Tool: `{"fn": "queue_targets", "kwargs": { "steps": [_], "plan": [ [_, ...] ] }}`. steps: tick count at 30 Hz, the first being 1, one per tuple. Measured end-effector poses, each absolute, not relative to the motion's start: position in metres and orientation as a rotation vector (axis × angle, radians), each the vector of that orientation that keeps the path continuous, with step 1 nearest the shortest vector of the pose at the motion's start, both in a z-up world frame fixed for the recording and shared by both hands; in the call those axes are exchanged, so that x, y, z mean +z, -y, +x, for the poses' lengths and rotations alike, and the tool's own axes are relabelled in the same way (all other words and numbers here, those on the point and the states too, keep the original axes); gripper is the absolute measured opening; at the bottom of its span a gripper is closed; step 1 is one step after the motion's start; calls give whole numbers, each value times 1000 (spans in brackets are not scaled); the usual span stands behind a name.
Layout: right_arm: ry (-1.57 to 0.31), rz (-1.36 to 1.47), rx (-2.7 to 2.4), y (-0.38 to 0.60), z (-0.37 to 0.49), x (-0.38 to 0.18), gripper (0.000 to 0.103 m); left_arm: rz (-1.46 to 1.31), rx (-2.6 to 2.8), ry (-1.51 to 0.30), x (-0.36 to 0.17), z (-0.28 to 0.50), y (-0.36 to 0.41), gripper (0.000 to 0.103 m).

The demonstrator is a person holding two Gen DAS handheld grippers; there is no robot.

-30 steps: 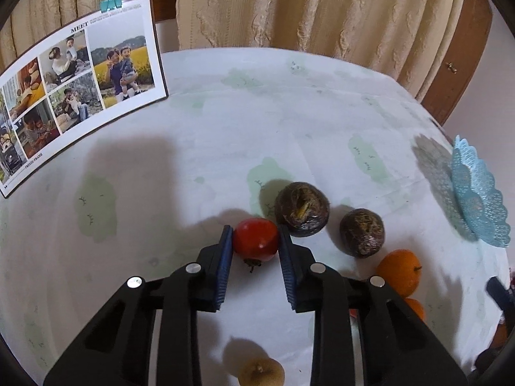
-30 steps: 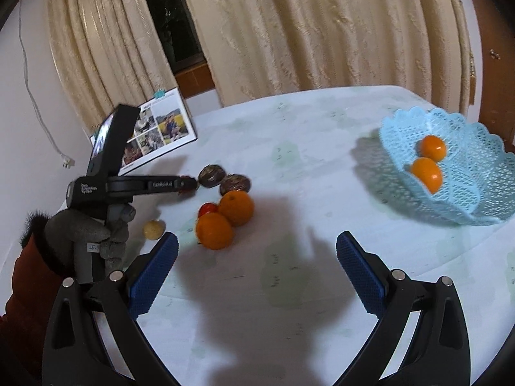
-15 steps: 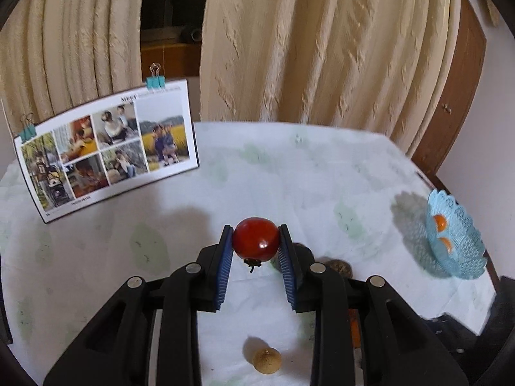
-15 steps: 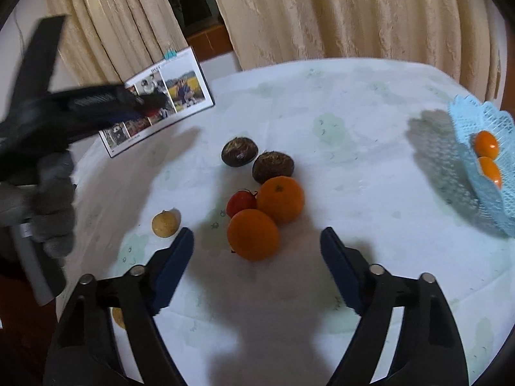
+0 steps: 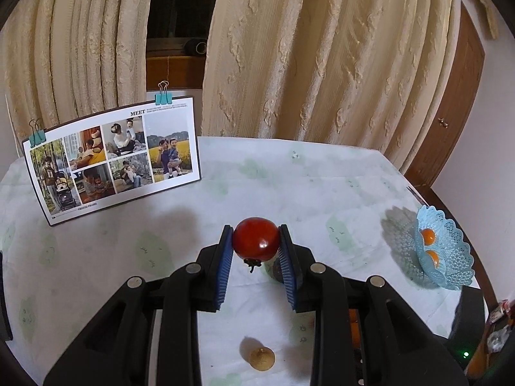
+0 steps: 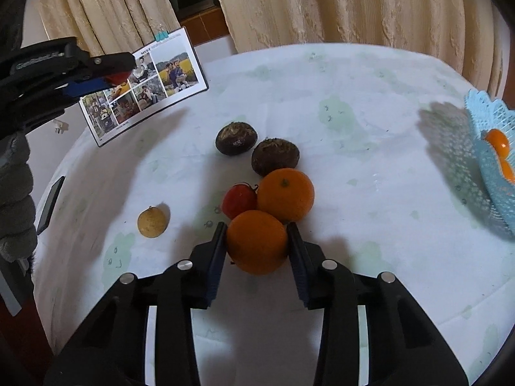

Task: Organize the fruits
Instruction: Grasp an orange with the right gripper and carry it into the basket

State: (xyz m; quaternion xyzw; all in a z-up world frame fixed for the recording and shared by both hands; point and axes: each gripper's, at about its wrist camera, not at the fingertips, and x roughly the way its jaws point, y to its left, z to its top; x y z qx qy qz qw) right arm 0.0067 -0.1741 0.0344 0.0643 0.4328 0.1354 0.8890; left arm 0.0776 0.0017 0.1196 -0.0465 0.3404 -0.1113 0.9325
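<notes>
My left gripper (image 5: pixel 256 244) is shut on a red tomato (image 5: pixel 256 239) and holds it high above the table; it also shows at the upper left of the right wrist view (image 6: pixel 116 77). My right gripper (image 6: pixel 257 241) is closed around an orange (image 6: pixel 257 241) that rests on the table. Behind it lie a second orange (image 6: pixel 285 194), a second red tomato (image 6: pixel 239 201) and two dark brown fruits (image 6: pixel 236 138) (image 6: pixel 275 157). A small yellow fruit (image 6: pixel 152 222) lies to the left. The blue lace basket (image 5: pixel 450 259) holds two oranges at the right.
A photo board (image 5: pixel 112 160) with clips stands at the back left of the round white-clothed table (image 6: pixel 354 96). Curtains hang behind. A dark phone-like object (image 6: pixel 50 204) lies at the table's left edge.
My left gripper has lifted the red tomato off the table and raised it. My right gripper has moved forward and down to the near orange and closed around it.
</notes>
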Motion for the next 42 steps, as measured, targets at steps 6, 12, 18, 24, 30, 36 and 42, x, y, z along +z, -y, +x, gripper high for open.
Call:
{"fn": "queue_targets", "kwargs": {
  "steps": [6, 12, 18, 24, 30, 36, 42],
  "plan": [
    [-836, 161, 242, 194, -8, 54, 39, -85, -237, -699, 119, 76, 4, 28],
    [-750, 215, 145, 236, -20, 79, 39, -75, -252, -698, 119, 74, 9, 28],
    [-684, 271, 22, 284, -30, 95, 39, -65, -267, -696, 120, 70, 16, 28],
    [-643, 320, -108, 333, -40, 101, 39, -54, -285, -691, 121, 66, 22, 28],
    [-622, 350, -206, 370, -50, 101, 39, -43, -306, -686, 123, 61, 30, 28],
    [-625, 359, -287, 392, -52, 94, 39, -27, -328, -685, 123, 56, 39, 28],
    [-607, 395, -320, 403, -57, 91, 57, -16, -346, -682, 123, 51, 46, 28]
  ]
}}
